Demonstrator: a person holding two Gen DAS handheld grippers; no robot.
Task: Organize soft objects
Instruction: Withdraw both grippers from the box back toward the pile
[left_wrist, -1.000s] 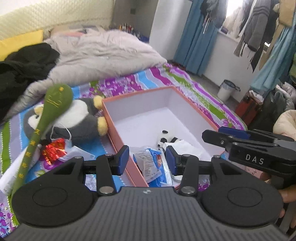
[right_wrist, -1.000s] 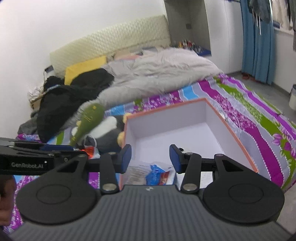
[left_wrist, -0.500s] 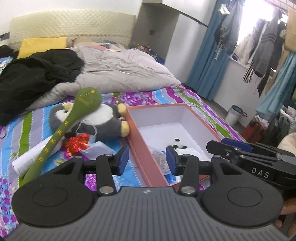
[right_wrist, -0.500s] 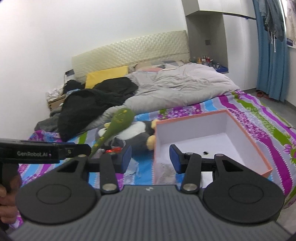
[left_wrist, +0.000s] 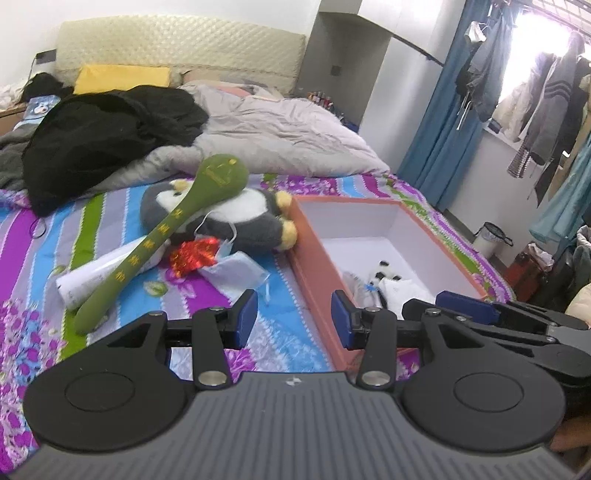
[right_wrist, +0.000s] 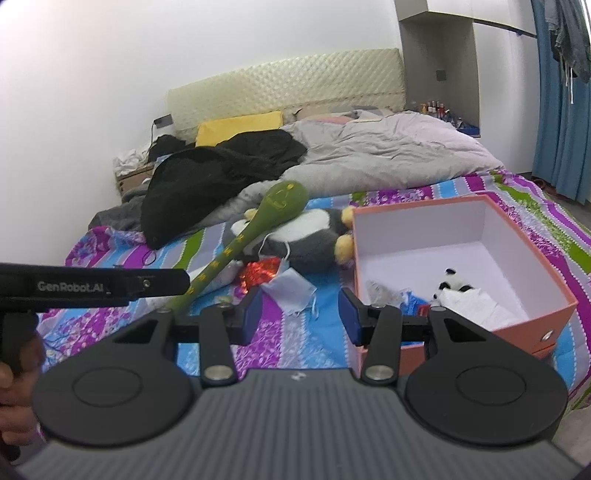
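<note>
An orange box (left_wrist: 317, 258) (right_wrist: 517, 314) with a white inside sits on the striped bed; a small panda toy (left_wrist: 382, 271) (right_wrist: 452, 286) and plastic packets lie in it. Left of the box lies a grey penguin plush (left_wrist: 236, 218) (right_wrist: 310, 236) with a long green plush stick (left_wrist: 166, 232) (right_wrist: 258, 225) across it. A red foil piece (left_wrist: 194, 254) (right_wrist: 258, 273) and a face mask (left_wrist: 236, 271) (right_wrist: 291, 291) lie in front. My left gripper (left_wrist: 290, 314) and right gripper (right_wrist: 300, 310) are open and empty, held above the bed's near side.
A grey duvet (left_wrist: 280, 136) and black clothes (left_wrist: 103, 136) are heaped at the head of the bed. A white roll (left_wrist: 92, 277) lies under the green stick. A waste bin (left_wrist: 487, 240), hanging clothes (left_wrist: 535, 103) and blue curtains (right_wrist: 561, 110) are to the right.
Both grippers have pulled back and up from the box, so more of the bed and room shows. Both stay open and empty. Nothing on the bed has moved.
</note>
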